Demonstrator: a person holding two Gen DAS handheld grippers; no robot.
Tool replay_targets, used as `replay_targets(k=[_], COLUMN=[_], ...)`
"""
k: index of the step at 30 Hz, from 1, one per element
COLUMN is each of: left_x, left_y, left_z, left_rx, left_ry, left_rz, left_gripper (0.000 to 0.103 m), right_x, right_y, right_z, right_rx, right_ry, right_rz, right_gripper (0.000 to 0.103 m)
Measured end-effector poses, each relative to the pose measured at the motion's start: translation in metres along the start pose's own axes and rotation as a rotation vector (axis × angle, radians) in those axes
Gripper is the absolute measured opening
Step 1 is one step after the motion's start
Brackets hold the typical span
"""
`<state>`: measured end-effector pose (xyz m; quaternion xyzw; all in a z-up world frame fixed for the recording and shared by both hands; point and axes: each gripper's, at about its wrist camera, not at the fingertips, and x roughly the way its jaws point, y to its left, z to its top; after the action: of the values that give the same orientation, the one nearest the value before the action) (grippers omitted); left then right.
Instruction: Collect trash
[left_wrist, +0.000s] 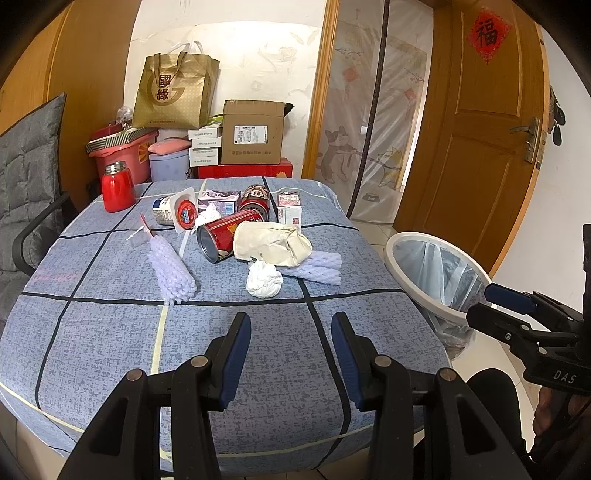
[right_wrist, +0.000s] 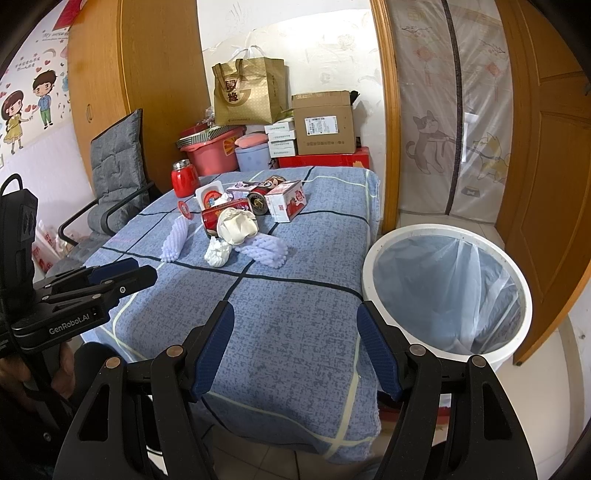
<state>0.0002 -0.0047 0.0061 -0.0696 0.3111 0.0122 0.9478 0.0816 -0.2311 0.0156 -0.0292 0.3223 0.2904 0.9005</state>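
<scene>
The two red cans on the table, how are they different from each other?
The front red can lies nearer the table's middle, touching the cream paper bag; the far can lies behind it, among the cartons. The front can shows plain red sides with gold writing; the far can has a cartoon face at one end. In the left view, the front can's end faces forward-left, the far can's end faces the camera. Both are red, tipped over, and not yet picked up.

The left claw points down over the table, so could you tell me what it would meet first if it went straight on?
Probably the bare blue tablecloth, short of the crumpled white tissue; the left claw is open and empty. Depth is uncertain.
</scene>
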Motion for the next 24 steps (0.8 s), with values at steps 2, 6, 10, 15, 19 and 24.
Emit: replay_targets(k=[2, 6, 10, 15, 19, 24], left_x=[0.0002, 0.0004, 0.0007, 0.0006, 0.0002, 0.0001], left_y=[-0.0002, -0.0008, -0.0012, -0.0017, -0.0013, -0.0013], left_z=[-0.0005, -0.0006, -0.0012, -0.0011, -0.0011, -0.0013], left_rx=[0.0, 0.001, 0.001, 0.002, 0.001, 0.0], left_ry=[-0.001, 0.001, 0.001, 0.001, 0.001, 0.001], left_rz=[0.001, -0.001, -0.002, 0.0, -0.001, -0.002], left_gripper=[0.045, 0.045, 0.045, 0.045, 0.045, 0.045], right_x=[-0.0002, -0.0003, -0.0005, -0.0005, -0.0003, -0.0001], right_y=[0.0001, 0.0, 0.0, 0.0, -0.0001, 0.0], right_z=[0.0002, 0.0002, 0.0005, 0.0003, 0.0002, 0.0001], right_rx=[0.0, 0.0, 0.0, -0.001, -0.001, -0.001], right_ry=[-0.001, 0.0, 0.0, 0.0, 0.0, 0.0], right_rz=[0.001, 0.001, 0.001, 0.001, 0.0, 0.0], right_gripper=[0.069, 0.069, 0.069, 0.069, 0.069, 0.069])
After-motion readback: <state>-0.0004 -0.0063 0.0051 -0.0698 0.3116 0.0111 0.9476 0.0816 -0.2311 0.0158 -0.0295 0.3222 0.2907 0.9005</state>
